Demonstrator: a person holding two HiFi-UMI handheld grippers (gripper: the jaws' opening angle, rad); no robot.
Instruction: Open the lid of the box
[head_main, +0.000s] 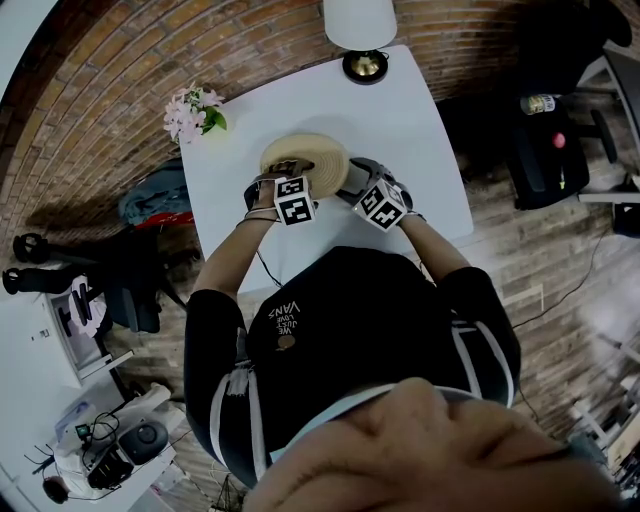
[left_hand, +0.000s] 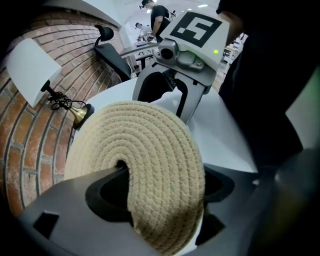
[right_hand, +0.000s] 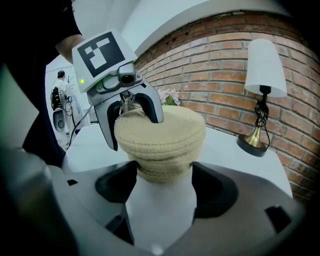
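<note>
A round box woven of beige rope (head_main: 305, 160) stands on the white table (head_main: 410, 140). Its lid (left_hand: 150, 160) lies between the jaws of my left gripper (left_hand: 165, 175), which is shut on the lid's rim, with one finger over the top and one at the side. In the right gripper view that gripper (right_hand: 132, 122) straddles the lid (right_hand: 165, 130). My right gripper (right_hand: 165, 182) is shut on the box's lower body (right_hand: 165, 167), a jaw pressed against each side. The lid still covers the box, and the inside is hidden.
A lamp with a white shade and brass foot (head_main: 362, 40) stands at the table's far edge. Pink flowers (head_main: 193, 112) sit at the far left corner. A brick wall (right_hand: 225, 55) runs behind the table. A black chair (head_main: 545, 150) stands to the right.
</note>
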